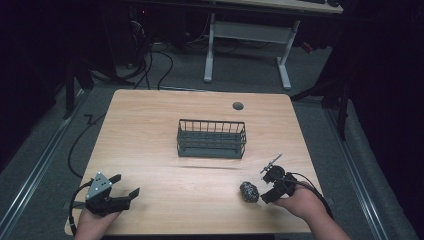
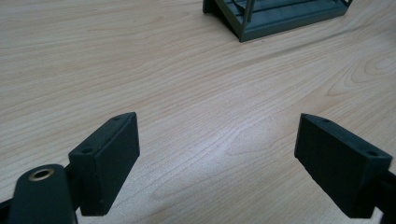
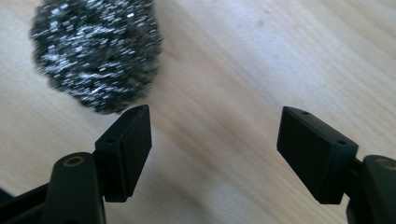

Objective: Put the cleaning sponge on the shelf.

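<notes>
The steel wool scrubber [image 1: 249, 192] sits on the near right of the table [image 1: 150, 135], just left of the right gripper [image 1: 264, 186], whose jaws are wide open and empty. I'd center them around the ball before squeezing. The left gripper [image 1: 126, 186] idles, open too.

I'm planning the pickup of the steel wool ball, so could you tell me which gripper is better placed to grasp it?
The right gripper. Its jaws stand open right beside the steel wool ball, which lies just ahead of its left jaw in the right gripper view. The left gripper, also open, sits at the table's far left corner.
</notes>
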Motion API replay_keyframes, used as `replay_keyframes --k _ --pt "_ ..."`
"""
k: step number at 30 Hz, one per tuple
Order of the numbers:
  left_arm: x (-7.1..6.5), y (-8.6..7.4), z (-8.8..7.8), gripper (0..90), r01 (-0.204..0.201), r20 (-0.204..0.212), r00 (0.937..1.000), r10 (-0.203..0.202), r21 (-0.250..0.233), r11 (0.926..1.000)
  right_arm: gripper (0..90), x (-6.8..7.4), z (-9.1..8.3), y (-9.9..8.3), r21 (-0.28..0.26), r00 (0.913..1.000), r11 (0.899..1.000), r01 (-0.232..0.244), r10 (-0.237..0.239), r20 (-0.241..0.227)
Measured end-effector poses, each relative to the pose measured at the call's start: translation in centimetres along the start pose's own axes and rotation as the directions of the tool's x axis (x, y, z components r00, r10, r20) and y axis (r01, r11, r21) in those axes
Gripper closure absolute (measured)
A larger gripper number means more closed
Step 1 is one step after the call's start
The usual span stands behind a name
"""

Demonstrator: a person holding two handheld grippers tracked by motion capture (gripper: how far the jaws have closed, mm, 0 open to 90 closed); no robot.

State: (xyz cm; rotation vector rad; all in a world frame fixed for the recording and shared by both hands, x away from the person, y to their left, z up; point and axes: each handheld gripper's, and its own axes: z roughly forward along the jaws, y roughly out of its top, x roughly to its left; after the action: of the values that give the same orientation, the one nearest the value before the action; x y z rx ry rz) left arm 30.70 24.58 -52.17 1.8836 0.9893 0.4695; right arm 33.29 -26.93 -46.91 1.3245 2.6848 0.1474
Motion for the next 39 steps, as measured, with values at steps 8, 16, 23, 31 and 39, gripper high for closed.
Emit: replay_keyframes --k 8,16,23,31,39 --pt "0.0 0.2 0.2 14.5 -0.01 0.003 1.0 0.01 -0.001 1.0 21.5 1.7 0.1 -0.1 0.011 0.9989 1.0 0.01 -0.009 -0.045" --pt "0.0 0.2 0.1 14.5 -0.008 0.004 1.0 0.008 -0.004 1.0 19.3 3.1 0.1 0.2 0.022 0.9969 1.0 0.022 -0.021 -0.077" --pt "0.0 0.2 0.1 14.5 -0.009 0.006 0.9999 0.009 -0.002 1.0 17.5 3.8 0.0 1.1 0.003 0.9955 1.0 0.018 -0.018 -0.093" --pt "-0.1 0.2 0.1 14.5 -0.018 0.008 0.9998 0.018 0.006 0.9998 17.4 4.3 0.3 2.3 -0.01 0.9942 1.0 0.017 -0.018 -0.106" --pt "0.0 0.2 0.1 14.5 -0.015 0.005 0.9999 0.015 0.004 0.9999 24.8 4.5 0.6 3.2 -0.014 0.9941 1.0 -0.014 0.012 -0.108"
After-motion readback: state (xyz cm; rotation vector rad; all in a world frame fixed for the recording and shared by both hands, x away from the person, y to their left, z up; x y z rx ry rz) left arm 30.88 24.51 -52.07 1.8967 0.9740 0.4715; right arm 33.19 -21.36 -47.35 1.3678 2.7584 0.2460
